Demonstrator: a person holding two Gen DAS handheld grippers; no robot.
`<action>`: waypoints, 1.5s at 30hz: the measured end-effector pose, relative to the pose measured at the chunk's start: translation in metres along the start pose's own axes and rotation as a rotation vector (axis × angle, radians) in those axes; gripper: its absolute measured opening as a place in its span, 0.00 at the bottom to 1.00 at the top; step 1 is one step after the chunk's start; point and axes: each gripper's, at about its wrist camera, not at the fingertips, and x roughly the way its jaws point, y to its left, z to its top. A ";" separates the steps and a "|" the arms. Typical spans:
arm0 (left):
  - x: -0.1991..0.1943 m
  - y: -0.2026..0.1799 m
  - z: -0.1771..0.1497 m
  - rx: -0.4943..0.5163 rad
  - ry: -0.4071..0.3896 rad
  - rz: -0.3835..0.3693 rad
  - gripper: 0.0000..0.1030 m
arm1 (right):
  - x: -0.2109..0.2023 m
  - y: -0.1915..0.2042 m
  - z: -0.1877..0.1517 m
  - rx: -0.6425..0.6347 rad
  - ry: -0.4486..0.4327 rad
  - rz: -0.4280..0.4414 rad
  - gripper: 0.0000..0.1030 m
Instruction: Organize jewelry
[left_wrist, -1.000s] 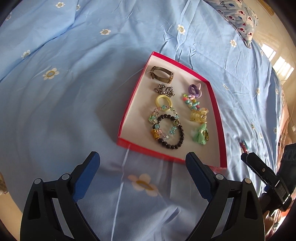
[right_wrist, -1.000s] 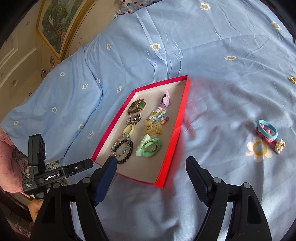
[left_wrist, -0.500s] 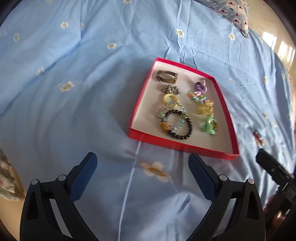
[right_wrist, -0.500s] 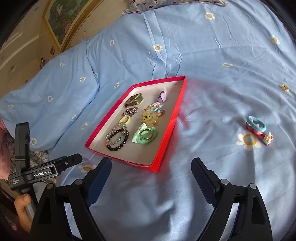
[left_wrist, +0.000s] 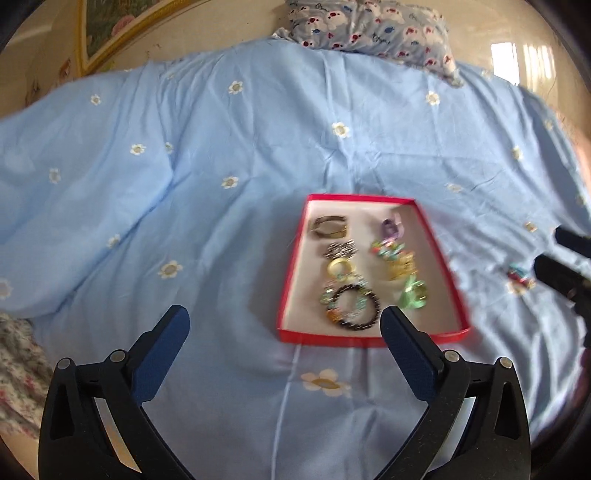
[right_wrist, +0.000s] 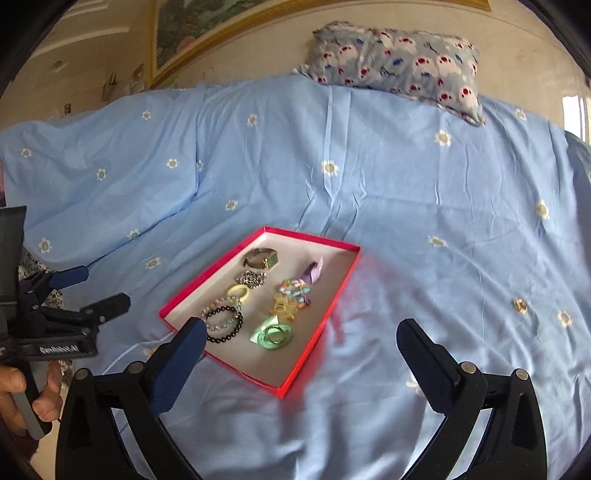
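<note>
A red tray (left_wrist: 291, 273) lies on the blue flowered bedsheet (left_wrist: 184, 184) and holds several pieces, among them a black bead bracelet (left_wrist: 356, 308), a green ring piece (left_wrist: 415, 293), a watch (left_wrist: 330, 227) and a purple clip (left_wrist: 393, 227). My left gripper (left_wrist: 284, 321) hovers before the tray's near edge, its jaws opening with nothing between them. In the right wrist view the tray (right_wrist: 321, 328) sits ahead and to the left. My right gripper (right_wrist: 301, 328) hangs over its near corner, its jaws also opening and empty. Loose hair ties (left_wrist: 519, 277) lie right of the tray.
A small gold piece (right_wrist: 520, 305) lies on the sheet at the right. A patterned pillow (right_wrist: 395, 62) rests against the wall, beside a framed picture (right_wrist: 207, 29). A hand (right_wrist: 22, 398) holds the left gripper (right_wrist: 92, 291) at the left edge. Patterned cloth (left_wrist: 18, 354) lies at the near left.
Both grippers have risen, drawn back and rolled level, so the tray looks smaller and the pillow and wall have come into view. The right jaws have spread wider.
</note>
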 end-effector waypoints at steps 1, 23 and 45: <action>0.002 -0.001 -0.002 -0.002 0.008 0.008 1.00 | 0.002 0.001 -0.001 0.006 -0.003 -0.003 1.00; 0.026 -0.001 -0.028 -0.049 0.050 0.000 1.00 | 0.048 0.019 -0.048 0.051 0.083 -0.007 1.00; 0.008 -0.015 -0.016 -0.018 0.027 -0.033 1.00 | 0.049 0.016 -0.035 0.046 0.084 -0.017 1.00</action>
